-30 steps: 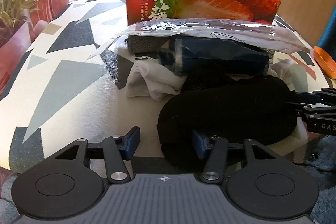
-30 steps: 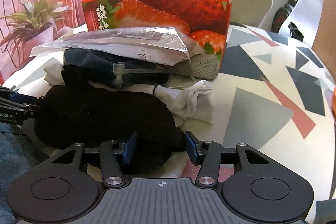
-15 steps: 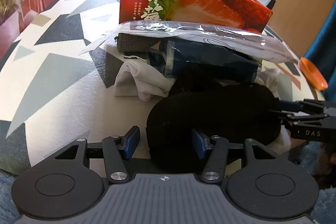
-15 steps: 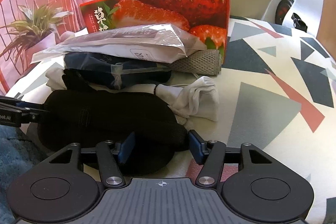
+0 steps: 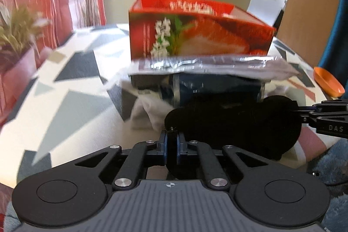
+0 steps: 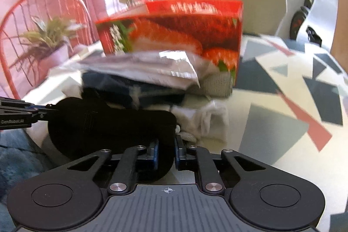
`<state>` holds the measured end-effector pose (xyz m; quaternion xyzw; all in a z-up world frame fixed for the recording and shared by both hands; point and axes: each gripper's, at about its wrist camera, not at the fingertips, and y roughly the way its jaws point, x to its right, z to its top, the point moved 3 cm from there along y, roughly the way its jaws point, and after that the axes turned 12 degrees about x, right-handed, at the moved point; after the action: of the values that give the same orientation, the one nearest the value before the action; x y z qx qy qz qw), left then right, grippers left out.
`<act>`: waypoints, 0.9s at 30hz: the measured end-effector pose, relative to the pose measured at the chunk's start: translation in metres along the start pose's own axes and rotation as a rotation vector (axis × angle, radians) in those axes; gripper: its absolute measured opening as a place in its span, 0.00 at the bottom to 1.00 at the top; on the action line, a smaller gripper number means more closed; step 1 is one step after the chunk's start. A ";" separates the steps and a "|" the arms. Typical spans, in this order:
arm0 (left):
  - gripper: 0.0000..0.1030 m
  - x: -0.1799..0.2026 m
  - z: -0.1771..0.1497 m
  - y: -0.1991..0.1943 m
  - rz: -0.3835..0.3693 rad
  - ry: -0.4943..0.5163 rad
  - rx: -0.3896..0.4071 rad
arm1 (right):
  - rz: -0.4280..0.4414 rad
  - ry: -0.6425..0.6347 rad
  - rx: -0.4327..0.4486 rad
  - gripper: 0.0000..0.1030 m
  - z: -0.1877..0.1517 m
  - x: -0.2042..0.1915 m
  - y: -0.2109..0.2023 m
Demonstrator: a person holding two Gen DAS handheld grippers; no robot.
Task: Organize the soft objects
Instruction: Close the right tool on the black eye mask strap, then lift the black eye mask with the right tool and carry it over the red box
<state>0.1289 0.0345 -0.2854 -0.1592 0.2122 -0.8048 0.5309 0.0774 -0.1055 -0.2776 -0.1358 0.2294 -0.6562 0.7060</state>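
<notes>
So I'm at the pick-up step right now. Left gripper (image 5: 171,146) has just snapped its jaws together on the left end of the black pad (image 5: 235,123), and a thin fold of the fabric is pinched between the blue pads. Over on the right, the right gripper (image 6: 166,152) has just closed too, and it has the pad's other end (image 6: 113,123) clamped the same way. From each wrist cam I can see the other gripper's tip coming in from the side and touching the far end of the pad, so it's a two-handed hold, one end each.

The pad sits at the near edge of the table (image 5: 71,105), just in front of the pile: white cloth (image 5: 150,114), a dark blue pack (image 5: 217,88) and a clear bag (image 5: 206,63) on top, with the strawberry box (image 5: 195,34) behind all that.

Both grippers tilt down toward the table, roughly level with each other, fingers pointing away from me at the box.

Next move, I reckon: lift both ends together and keep them apart so the pad doesn't sag or drag the white cloth along, then carry it over the pile into the box. The picture's pretty blurry, so I can't tell if the pad is clear of the table yet.
</notes>
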 end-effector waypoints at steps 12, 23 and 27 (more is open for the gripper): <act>0.08 0.012 0.020 -0.033 0.020 0.069 0.144 | 0.030 -0.099 0.126 0.10 0.029 -0.020 -0.031; 0.08 0.012 0.016 -0.028 0.022 0.072 0.106 | 0.000 -0.102 0.017 0.12 0.016 -0.018 -0.017; 0.08 0.011 0.015 -0.028 0.019 0.071 0.102 | 0.009 -0.113 0.024 0.11 0.016 -0.020 -0.018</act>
<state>0.1096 0.0316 -0.2577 -0.1013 0.1913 -0.8145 0.5382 0.0691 -0.0898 -0.2525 -0.1632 0.1817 -0.6468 0.7225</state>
